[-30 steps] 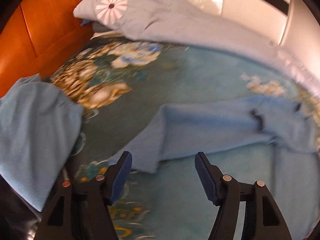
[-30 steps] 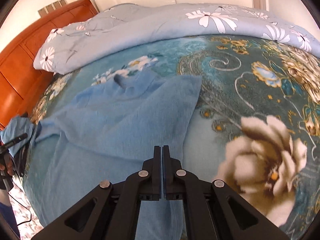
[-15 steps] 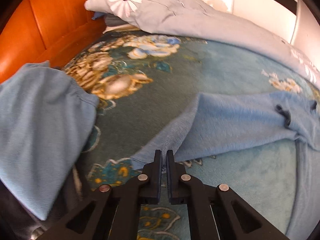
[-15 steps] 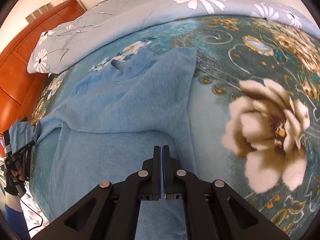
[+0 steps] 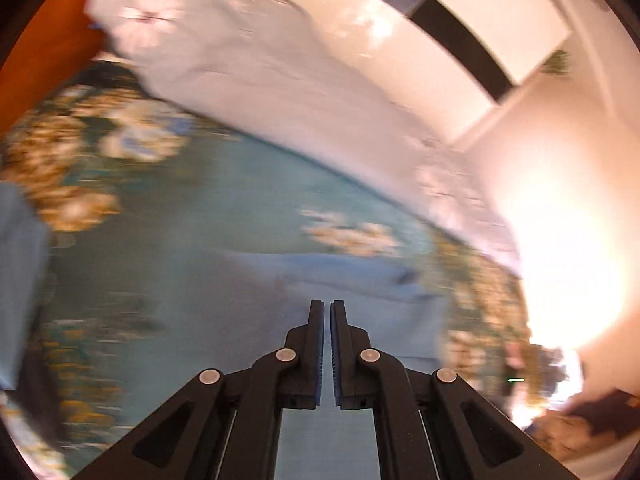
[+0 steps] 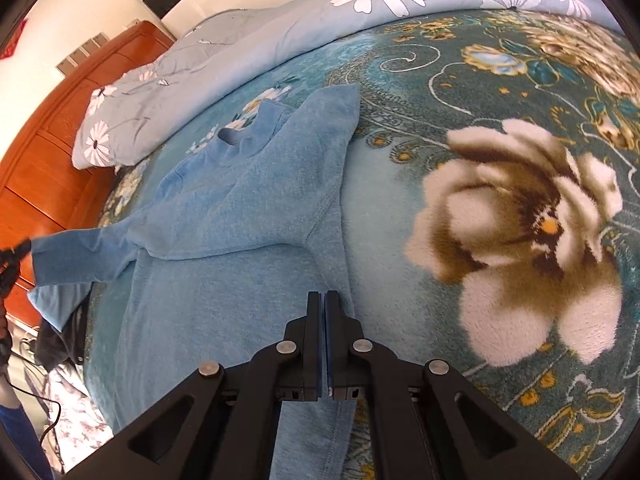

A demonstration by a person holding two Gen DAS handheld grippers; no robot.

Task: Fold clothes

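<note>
Blue fleecy knit, the sweater (image 6: pixel 240 208) lies spread on the bed's floral blanket (image 6: pixel 500 208), collar toward the pillow (image 6: pixel 120 120) and one sleeve folded across the chest. It looks soft, light and limp, so it should sag and drag from any single hold; hems, cuffs and seams are the firm places to pinch, and the plush blanket may cling to it. The right claw (image 6: pixel 323 344) is closed at the sweater's side seam, its fingers meeting with cloth at the tips, and it seems to pinch that edge. The left claw (image 5: pixel 326 344) has its fingers drawn nearly together with a slim gap; blue cloth lies beneath, but that view is badly smeared and I cannot tell whether it grips any. From the right wrist, the sleeve on the far side from the seam stretches taut toward the headboard (image 6: pixel 52 168), its cuff cut off at the frame edge. Glare whitens the left view's right side.
</note>
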